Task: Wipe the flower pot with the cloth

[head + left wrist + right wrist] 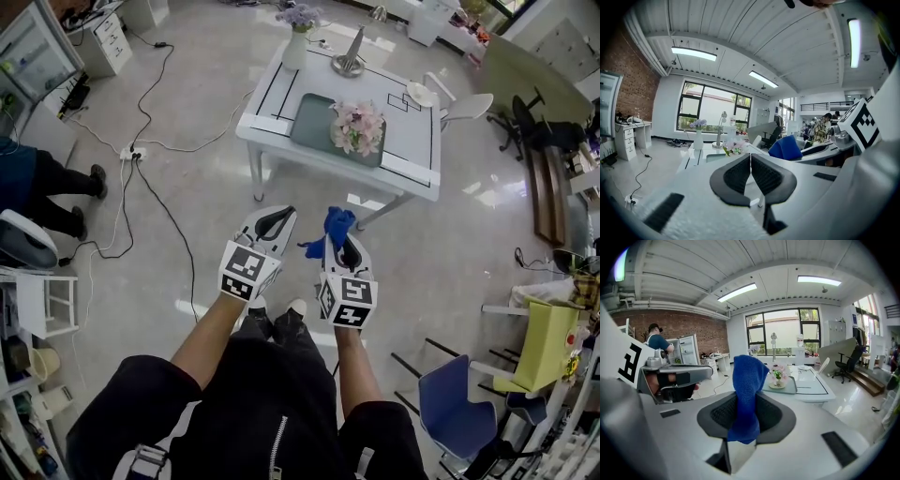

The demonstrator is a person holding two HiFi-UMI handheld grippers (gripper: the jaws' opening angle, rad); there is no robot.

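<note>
A small flower pot with pink flowers (357,128) stands on a grey-green tray (312,119) on the white table (417,159) ahead of me; it also shows as the pot (778,379) and the flowers (733,148). My right gripper (339,240) is shut on a blue cloth (334,228), which sticks up between the jaws as the cloth (747,394). My left gripper (273,222) is shut with nothing in it, its pads (751,174) touching. Both grippers hang over the floor, short of the table.
A white vase with purple flowers (296,37) and a metal desk lamp (351,54) stand at the table's far side, with a small dish (420,93) near its right edge. Cables and a power strip (131,151) lie on the floor at left. Blue chair (455,405) at right.
</note>
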